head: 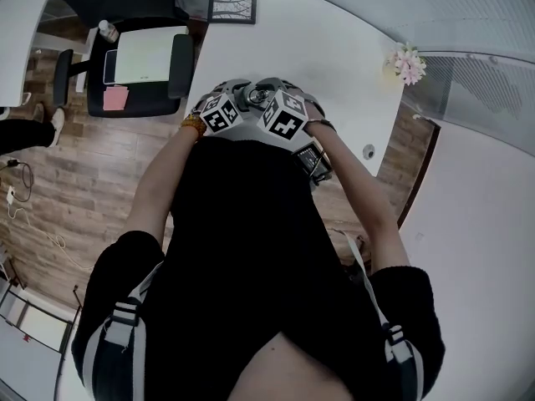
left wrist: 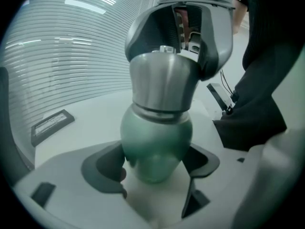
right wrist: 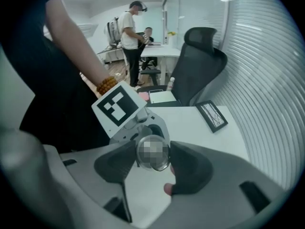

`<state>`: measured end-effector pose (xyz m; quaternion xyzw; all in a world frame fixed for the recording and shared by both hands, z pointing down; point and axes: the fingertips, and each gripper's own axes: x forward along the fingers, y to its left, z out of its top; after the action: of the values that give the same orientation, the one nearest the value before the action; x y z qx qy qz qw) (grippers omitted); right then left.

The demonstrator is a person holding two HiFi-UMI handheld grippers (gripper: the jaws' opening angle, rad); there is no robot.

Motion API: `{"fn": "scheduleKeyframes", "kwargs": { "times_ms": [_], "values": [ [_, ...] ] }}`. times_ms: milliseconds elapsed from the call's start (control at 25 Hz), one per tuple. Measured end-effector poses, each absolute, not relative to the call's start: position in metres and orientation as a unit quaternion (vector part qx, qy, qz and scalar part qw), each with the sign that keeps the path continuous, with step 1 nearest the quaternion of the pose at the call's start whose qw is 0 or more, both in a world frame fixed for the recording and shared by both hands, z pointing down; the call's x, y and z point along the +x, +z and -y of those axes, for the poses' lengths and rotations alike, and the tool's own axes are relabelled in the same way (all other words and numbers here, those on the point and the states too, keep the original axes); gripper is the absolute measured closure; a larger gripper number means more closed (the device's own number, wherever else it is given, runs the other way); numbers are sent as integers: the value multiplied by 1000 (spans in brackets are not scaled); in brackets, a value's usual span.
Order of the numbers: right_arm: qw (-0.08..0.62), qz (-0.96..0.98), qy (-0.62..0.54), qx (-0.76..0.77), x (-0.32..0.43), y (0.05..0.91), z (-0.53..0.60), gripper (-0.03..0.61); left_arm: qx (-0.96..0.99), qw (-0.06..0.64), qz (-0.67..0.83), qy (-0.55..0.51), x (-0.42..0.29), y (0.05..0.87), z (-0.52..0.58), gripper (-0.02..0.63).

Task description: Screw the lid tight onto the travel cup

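Note:
The travel cup (left wrist: 157, 137) has a green body and stands upright between the pads of my left gripper (left wrist: 155, 175), which is shut on its lower part. A brushed steel lid (left wrist: 164, 80) sits on top of it. My right gripper (left wrist: 176, 51) comes down from above and encloses that lid. In the right gripper view the round lid top (right wrist: 152, 151) lies between both pads of the right gripper (right wrist: 152, 165), which press on it. In the head view both grippers, left (head: 221, 111) and right (head: 284, 117), meet over the cup (head: 253, 97) at the near table edge.
The white table (head: 334, 65) carries a framed picture (head: 231, 8) at the far side and a small bunch of flowers (head: 407, 63) at the right. A black office chair (head: 138, 65) stands left of the table. People (right wrist: 131, 37) are in the background.

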<state>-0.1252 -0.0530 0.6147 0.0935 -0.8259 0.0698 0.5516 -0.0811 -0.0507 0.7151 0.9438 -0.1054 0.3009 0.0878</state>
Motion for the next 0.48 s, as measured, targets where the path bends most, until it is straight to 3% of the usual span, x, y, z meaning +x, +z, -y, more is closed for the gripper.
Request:
{"fn": "scheduleKeyframes", "kwargs": {
  "times_ms": [320,480],
  "values": [
    [606,769,-188,-78,-123,625,39,348,941,97,79,314,-81,716,49,238],
    [587,800,-124,-33,-123,623,41,342,941,96,75,317,-81,716,48,237]
  ]
}}
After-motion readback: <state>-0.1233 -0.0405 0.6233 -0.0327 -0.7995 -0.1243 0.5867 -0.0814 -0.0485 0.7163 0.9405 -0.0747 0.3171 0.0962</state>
